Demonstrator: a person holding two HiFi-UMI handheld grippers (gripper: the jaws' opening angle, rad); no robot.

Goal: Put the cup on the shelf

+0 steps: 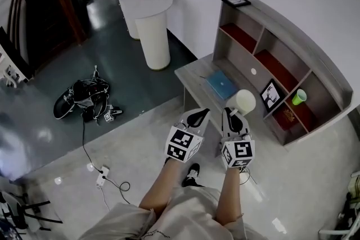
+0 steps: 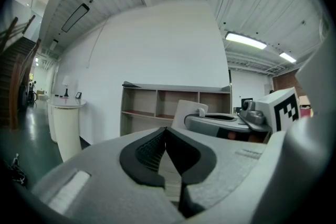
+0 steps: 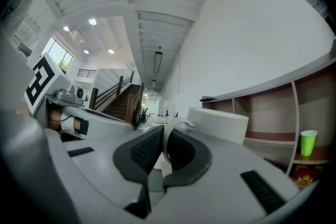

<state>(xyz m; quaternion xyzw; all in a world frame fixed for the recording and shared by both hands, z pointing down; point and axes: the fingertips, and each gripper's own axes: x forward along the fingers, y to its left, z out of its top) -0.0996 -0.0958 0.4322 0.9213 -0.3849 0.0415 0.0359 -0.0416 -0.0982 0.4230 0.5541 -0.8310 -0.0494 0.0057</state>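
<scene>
My right gripper point(image 3: 164, 147) pinches the white cup point(image 3: 218, 122) by its handle, in front of the shelf point(image 1: 281, 22) — my left gripper point(image 2: 167, 152) hangs beside it, jaws together, empty.

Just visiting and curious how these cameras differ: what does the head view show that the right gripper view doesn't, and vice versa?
Only the head view: the blue book on the desk, black gear with a cable, and the person's legs. Only the right gripper view: ceiling lights, and the right claw pinching the white cup by its handle. Both: that cup, the shelf, and a green cup standing in it.
</scene>
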